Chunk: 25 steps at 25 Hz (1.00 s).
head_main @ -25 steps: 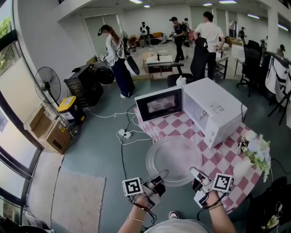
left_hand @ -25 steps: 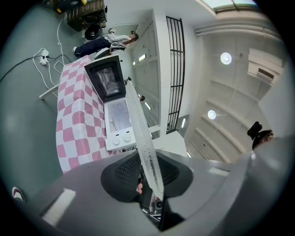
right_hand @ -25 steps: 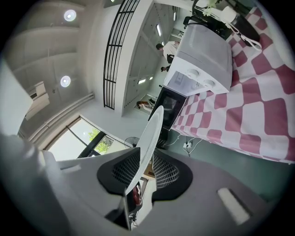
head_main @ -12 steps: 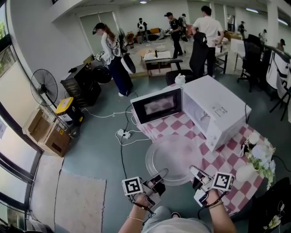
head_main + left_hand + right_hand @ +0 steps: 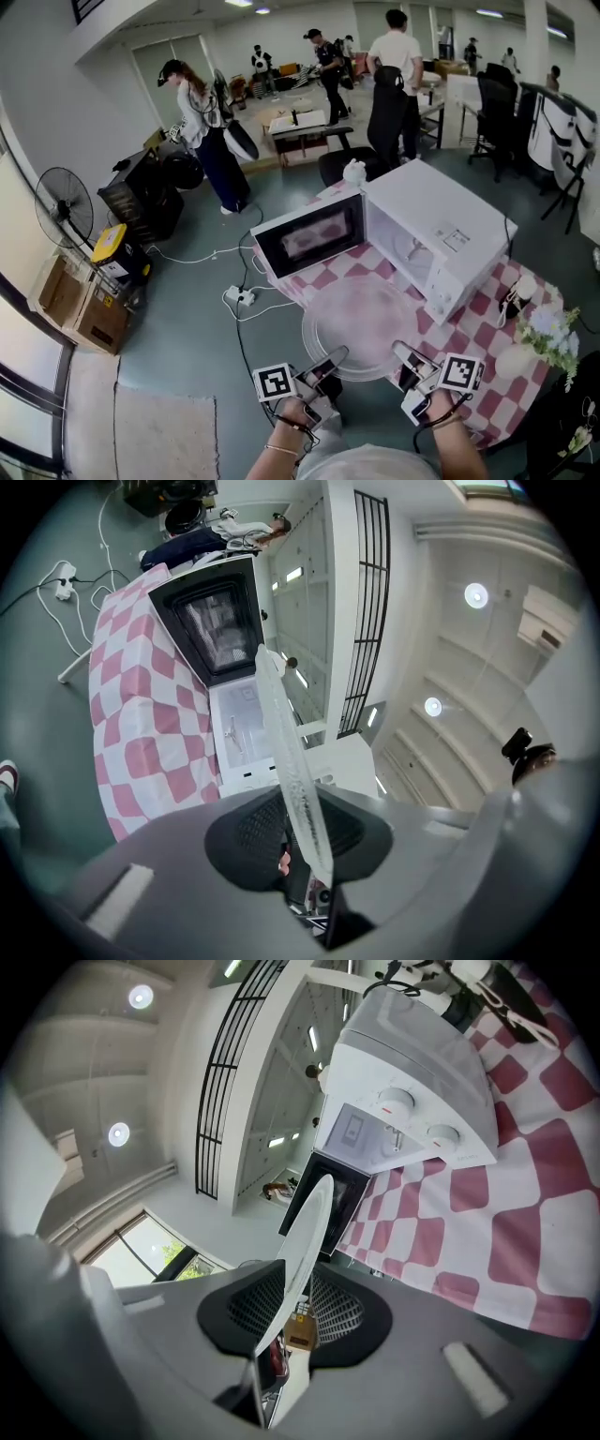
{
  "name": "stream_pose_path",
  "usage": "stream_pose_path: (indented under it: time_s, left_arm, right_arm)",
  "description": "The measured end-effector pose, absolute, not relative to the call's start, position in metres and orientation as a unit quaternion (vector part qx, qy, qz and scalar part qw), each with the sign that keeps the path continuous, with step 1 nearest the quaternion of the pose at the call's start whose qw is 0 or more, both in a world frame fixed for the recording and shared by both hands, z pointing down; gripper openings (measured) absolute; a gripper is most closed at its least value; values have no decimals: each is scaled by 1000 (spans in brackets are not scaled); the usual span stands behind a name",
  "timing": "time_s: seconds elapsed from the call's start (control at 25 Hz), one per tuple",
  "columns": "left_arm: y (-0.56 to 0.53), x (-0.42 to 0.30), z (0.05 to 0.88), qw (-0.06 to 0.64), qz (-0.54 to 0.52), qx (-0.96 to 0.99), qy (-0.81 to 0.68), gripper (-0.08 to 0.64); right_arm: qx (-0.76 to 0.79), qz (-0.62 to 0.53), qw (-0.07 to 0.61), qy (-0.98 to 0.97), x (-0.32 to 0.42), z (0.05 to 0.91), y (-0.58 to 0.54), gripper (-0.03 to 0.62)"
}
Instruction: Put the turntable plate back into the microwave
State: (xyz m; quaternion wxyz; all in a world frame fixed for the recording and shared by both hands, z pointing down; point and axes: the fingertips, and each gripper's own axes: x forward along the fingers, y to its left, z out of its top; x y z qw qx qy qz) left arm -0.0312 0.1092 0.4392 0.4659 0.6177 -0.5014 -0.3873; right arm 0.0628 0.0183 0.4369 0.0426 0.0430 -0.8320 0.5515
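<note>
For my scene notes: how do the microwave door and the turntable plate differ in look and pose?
The microwave door is rectangular with a dark window; the turntable plate is a clear round disc. The door stands upright, swung open; the plate lies roughly level, gripped at its near rim by the left gripper and the right gripper.

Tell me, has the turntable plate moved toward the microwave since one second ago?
Yes. The turntable plate has come nearer the microwave: its far rim now nearly meets the open door in the head view.
</note>
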Motion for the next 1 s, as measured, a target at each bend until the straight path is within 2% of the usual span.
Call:
stream_pose_path:
  time_s: [0.4, 0.8, 1.0]
  left_arm:
    - [58, -122, 435, 501, -337, 653, -457, 57]
    - [16, -178, 433, 535, -322, 667, -406, 58]
    - [-7, -193, 432, 526, -297, 705, -371, 58]
  right_arm:
    - [153, 568, 36, -808, -2, 447, -20, 84]
    - [199, 559, 14, -805, -52, 444, -49, 84]
    - [222, 553, -8, -803, -64, 448, -60, 84]
